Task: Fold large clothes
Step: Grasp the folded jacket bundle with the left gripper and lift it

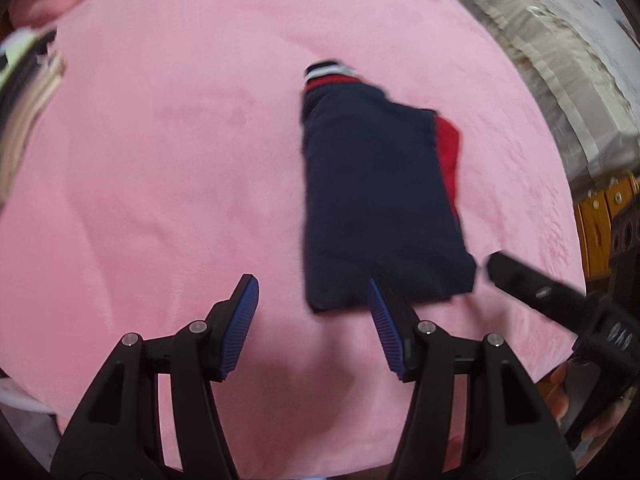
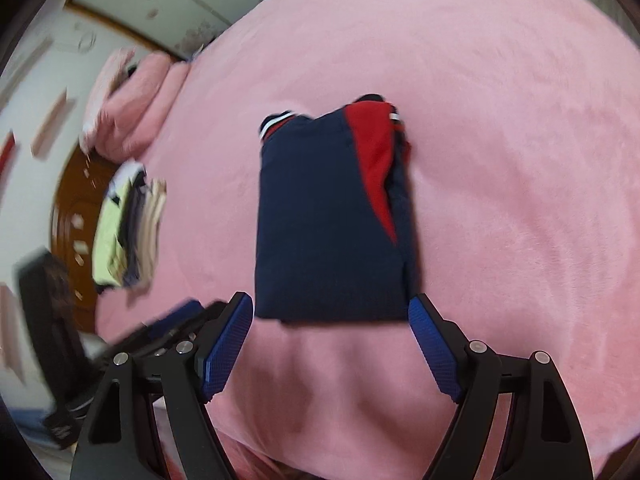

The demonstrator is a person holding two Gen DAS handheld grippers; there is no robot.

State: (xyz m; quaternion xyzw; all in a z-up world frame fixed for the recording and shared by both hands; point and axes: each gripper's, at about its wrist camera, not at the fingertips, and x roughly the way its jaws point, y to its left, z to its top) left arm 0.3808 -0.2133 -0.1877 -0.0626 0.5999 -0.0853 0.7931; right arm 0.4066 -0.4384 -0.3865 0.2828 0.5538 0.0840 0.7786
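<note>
A navy garment (image 1: 380, 200) with a red panel and a striped cuff lies folded into a compact rectangle on the pink bed cover (image 1: 180, 140). My left gripper (image 1: 314, 292) is open and empty, just short of the garment's near edge, to its left. In the right wrist view the same garment (image 2: 328, 220) lies straight ahead. My right gripper (image 2: 332, 312) is open and empty, its blue pads level with the garment's near edge. The right gripper also shows in the left wrist view (image 1: 560, 304) by the garment's near right corner.
A stack of folded clothes (image 2: 128, 224) sits at the bed's left edge, with pink pillows (image 2: 132, 116) beyond it. A wooden headboard (image 2: 72, 208) and a wall lie further left. Covered bundles (image 1: 552, 60) stand past the bed's far right edge.
</note>
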